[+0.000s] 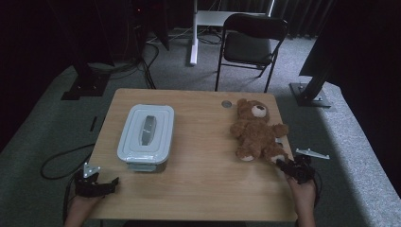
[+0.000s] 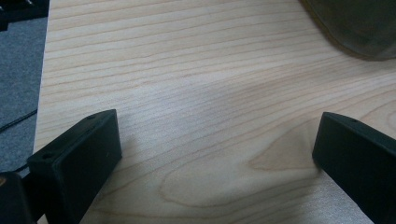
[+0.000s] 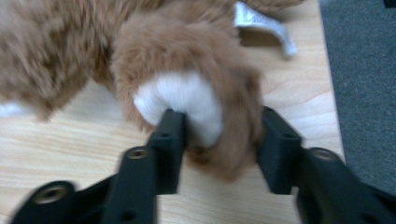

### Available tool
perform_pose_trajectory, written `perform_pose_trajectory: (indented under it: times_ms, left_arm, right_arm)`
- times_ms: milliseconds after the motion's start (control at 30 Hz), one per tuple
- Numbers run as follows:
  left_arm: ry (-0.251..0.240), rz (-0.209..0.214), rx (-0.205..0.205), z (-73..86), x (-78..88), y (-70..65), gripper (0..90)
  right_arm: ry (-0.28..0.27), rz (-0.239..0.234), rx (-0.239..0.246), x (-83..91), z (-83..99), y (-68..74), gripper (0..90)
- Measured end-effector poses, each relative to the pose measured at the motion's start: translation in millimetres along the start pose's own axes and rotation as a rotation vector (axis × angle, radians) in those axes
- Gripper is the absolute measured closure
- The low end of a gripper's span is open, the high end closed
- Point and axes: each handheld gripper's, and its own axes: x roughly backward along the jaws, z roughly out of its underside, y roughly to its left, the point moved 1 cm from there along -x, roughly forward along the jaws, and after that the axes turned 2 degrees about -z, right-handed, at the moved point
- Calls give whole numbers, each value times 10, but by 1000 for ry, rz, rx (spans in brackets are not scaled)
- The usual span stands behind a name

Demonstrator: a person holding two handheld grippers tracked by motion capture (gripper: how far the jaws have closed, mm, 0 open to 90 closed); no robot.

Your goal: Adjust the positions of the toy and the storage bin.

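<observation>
in your right gripper view, motion blur is smearing the teddy bear (image 3: 70,51), and the picture's top and left edges are cutting off everything beyond its leg. the foot (image 3: 196,116) is sitting between the right claw (image 3: 219,140) jaws and hiding the inner face of the far jaw, so you can't tell whether the pads are pressing. in the left gripper view, the top right corner is cutting the grey box (image 2: 359,28) down to a blurred curve. from above, the white tag (image 1: 279,140) by the bear is looking too small to read.
</observation>
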Motion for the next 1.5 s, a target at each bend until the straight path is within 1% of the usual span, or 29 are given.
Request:
perform_pose_trajectory:
  times_ms: [100, 167, 200, 267, 300, 333, 367, 433, 500, 567, 600, 700, 767, 833, 900, 933, 967, 1000, 1033, 1067, 1100, 1133, 1167, 1200, 1267, 1300, 1333, 1400, 1500]
  left_arm:
    - [0, 0, 0, 0, 0, 0, 19]
    - [0, 0, 0, 0, 0, 0, 19]
    - [0, 0, 0, 0, 0, 0, 19]
    - [0, 0, 0, 0, 0, 0, 19]
    - [0, 0, 0, 0, 0, 0, 19]
    - [0, 0, 0, 0, 0, 0, 19]
    - [-2, 0, 1, 0, -1, -1, 19]
    - [-2, 0, 2, 0, -1, -1, 19]
    - [-2, 0, 1, 0, -1, -1, 19]
    - [-2, 0, 2, 0, -1, -1, 19]
    - [-2, 0, 2, 0, -1, -1, 19]
    - [-2, 0, 2, 1, -2, -1, 19]
    - [-2, 0, 2, 0, -1, -1, 19]
    - [-2, 0, 2, 0, -2, -1, 19]
    - [-2, 0, 2, 0, -2, -1, 19]
    - [-2, 0, 1, 0, -1, -1, 19]
    - [-2, 0, 1, 0, -1, -1, 19]
    - [-2, 0, 1, 1, -1, -1, 19]
    - [-2, 0, 1, 1, -1, -1, 19]
    - [-2, 0, 2, 1, -1, -1, 19]
    - [-2, 0, 2, 1, -1, -1, 19]
    - [-2, 0, 1, 0, -1, -1, 19]
    - [-2, 0, 2, 0, -1, -1, 19]
    - [-2, 0, 1, 0, -1, -1, 19]
    - [-2, 0, 1, 0, -1, -1, 19]
    - [-2, 0, 1, 0, -1, -1, 19]
    - [-2, 0, 1, 0, -2, -1, 19]
    - [-2, 0, 1, 0, -1, -1, 19]
    - [-2, 0, 1, 0, -1, -1, 19]
  right_arm:
    - [-81, 4, -53, 145, -85, -33, 441]
    - [-124, -18, -89, 218, -176, -48, 383]
    - [-138, -29, -99, 239, -227, -46, 379]
    - [-154, -47, -100, 251, -334, -6, 353]
    - [-154, -47, -100, 251, -334, -6, 353]
    - [-155, -49, -91, 241, -390, 26, 332]
    - [-157, -63, -80, 196, -493, 109, 299]
    - [-159, -67, -68, 119, -580, 194, 281]
    - [-150, -79, -75, 3, -653, 242, 264]
    - [-134, -92, -87, -129, -712, 250, 264]
    - [-122, -88, -94, -196, -735, 250, 265]
    - [-86, -82, -113, -392, -779, 239, 264]
    - [-63, -101, -126, -503, -788, 248, 246]
    - [-40, -97, -112, -597, -786, 293, 196]
    - [-34, -95, -108, -631, -782, 319, 181]
    - [-28, -88, -103, -657, -779, 347, 171]
    - [-23, -45, -87, -694, -764, 392, 152]
    - [-18, -20, -82, -721, -745, 408, 141]
    - [-9, 1, -84, -760, -715, 414, 125]
    - [7, 8, -87, -810, -681, 417, 125]
    - [17, 4, -89, -859, -649, 415, 129]
    - [12, 6, -90, -885, -633, 415, 190]
    - [-9, 16, -58, -883, -633, 425, 291]
    - [-17, 19, -40, -878, -644, 438, 375]
    - [-38, 31, -36, -876, -678, 457, 560]
    - [-41, 40, -25, -878, -712, 472, 603]
    - [-44, 47, -12, -886, -753, 483, 631]
    - [-33, 52, 16, -940, -842, 496, 646]
    - [-33, 68, 15, -1010, -917, 484, 647]
